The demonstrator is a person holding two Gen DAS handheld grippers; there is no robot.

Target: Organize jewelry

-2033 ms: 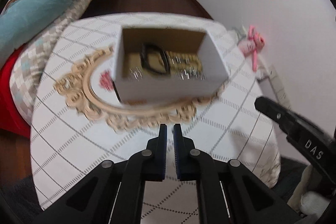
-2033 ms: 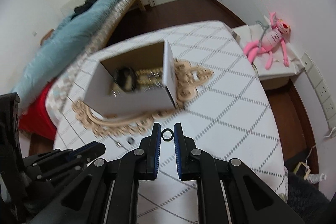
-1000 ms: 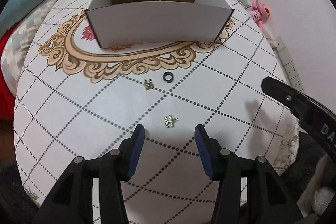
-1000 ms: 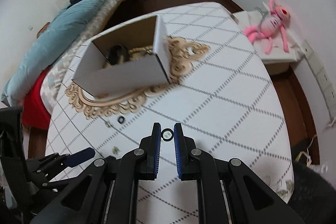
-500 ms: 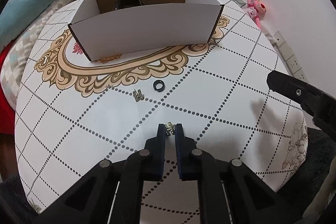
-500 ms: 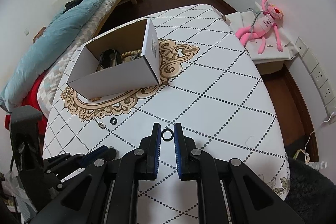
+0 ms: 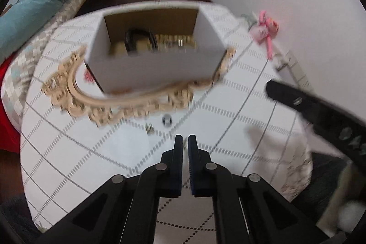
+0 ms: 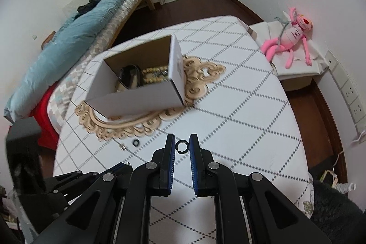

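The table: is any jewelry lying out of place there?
Yes. A black ring and a small gold piece lie loose on the tablecloth, outside the cardboard box holding other jewelry. Another black ring sits in the right claw.

Left gripper (image 7: 185, 141) is up off the table now after closing on that little gold piece, swinging toward the box (image 7: 155, 68).
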